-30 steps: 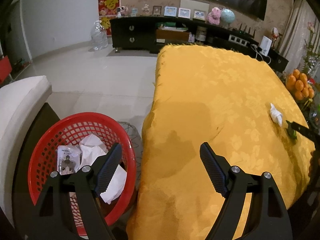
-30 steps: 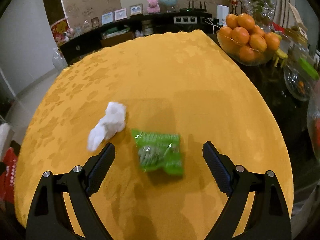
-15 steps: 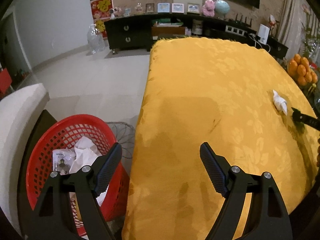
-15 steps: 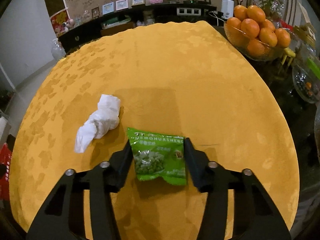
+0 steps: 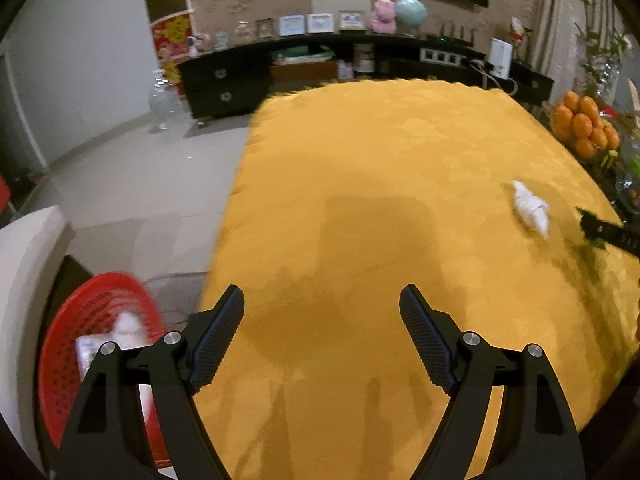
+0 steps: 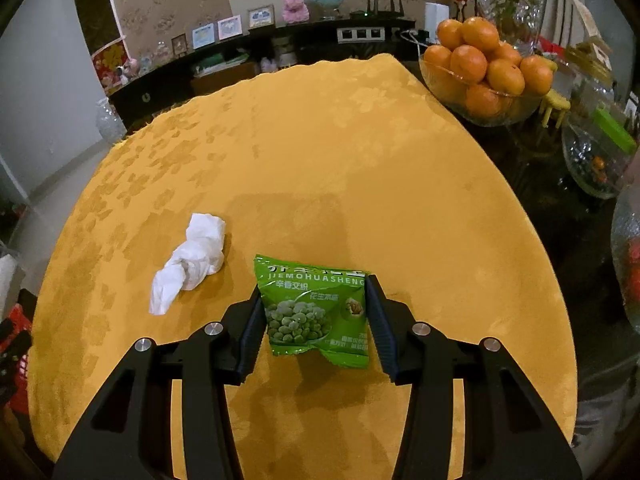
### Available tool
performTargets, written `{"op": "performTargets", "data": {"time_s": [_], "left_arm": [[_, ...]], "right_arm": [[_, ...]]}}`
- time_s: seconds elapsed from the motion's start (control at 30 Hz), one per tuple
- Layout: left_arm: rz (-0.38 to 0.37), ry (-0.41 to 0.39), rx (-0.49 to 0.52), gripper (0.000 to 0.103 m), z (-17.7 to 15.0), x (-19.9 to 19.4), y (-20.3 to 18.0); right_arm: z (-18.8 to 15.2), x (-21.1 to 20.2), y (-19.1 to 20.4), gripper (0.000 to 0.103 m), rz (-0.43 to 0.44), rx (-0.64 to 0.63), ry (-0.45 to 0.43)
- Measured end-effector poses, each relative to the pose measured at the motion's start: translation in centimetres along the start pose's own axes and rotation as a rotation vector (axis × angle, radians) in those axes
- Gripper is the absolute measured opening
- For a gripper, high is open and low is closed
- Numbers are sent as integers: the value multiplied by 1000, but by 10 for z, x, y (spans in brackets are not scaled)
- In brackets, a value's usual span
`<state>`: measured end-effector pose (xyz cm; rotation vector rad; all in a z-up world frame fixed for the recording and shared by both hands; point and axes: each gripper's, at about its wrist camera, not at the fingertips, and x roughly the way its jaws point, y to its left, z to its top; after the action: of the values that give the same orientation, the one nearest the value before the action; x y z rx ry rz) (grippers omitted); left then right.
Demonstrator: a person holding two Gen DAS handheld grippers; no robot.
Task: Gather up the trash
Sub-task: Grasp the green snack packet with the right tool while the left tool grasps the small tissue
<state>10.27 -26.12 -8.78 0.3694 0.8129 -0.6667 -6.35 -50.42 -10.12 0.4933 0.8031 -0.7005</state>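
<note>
Right tool [image 6: 314, 312] just closed on the green snack packet [image 6: 316, 312], pads pressed against both its side edges, packet lying flat on the yellow table [image 6: 320, 160] close to the near edge. Crumpled white tissue [image 6: 190, 262] lay just left of the packet, apart from it, with a glass bowl of oranges [image 6: 486, 66] well beyond at the far right. Left tool [image 5: 322, 340] hung wide open and empty over the table's near left part, the red basket [image 5: 66, 360] with paper scraps low beside the table's left edge.
</note>
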Motion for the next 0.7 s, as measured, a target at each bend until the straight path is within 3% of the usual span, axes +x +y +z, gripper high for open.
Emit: {"op": "performTargets", "data": {"time_s": [0.1, 0.33, 0.43, 0.7], "left_arm": [[-44, 16, 27, 77, 17, 12, -30], [-79, 26, 194, 77, 48, 37, -114], [-128, 46, 215, 77, 57, 44, -137], [-177, 105, 257, 77, 71, 70, -177]], "right_arm": [[3, 1, -6, 46, 31, 35, 17], [9, 2, -20, 46, 48, 92, 30], [11, -2, -29, 46, 56, 118, 22], [12, -10, -56, 46, 70, 201, 7]]}}
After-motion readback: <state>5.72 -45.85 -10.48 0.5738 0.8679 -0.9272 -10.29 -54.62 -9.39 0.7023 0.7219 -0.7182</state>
